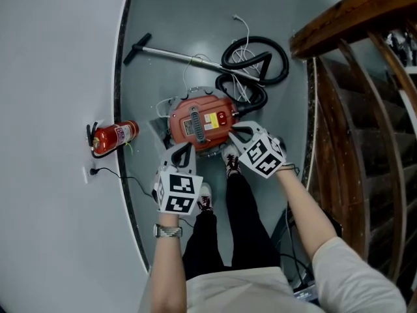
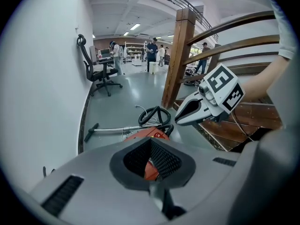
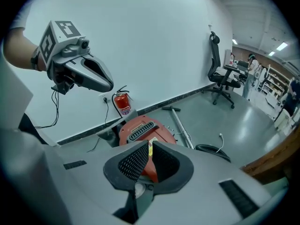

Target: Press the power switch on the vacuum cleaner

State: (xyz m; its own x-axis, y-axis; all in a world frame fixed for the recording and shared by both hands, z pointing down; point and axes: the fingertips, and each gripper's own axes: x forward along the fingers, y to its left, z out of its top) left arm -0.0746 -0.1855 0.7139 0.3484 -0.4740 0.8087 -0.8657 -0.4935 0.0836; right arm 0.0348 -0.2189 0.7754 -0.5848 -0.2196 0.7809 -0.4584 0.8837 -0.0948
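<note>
Grey floor curves between a white wall at the left and a wooden stair railing at the upper right. The red vacuum cleaner sits at the frame's centre, with its black hose coiled above it. My left gripper is closed and empty, just below the vacuum cleaner. My right gripper is at the vacuum cleaner's lower right edge, jaws nearly together with a thin slit, holding nothing.
</note>
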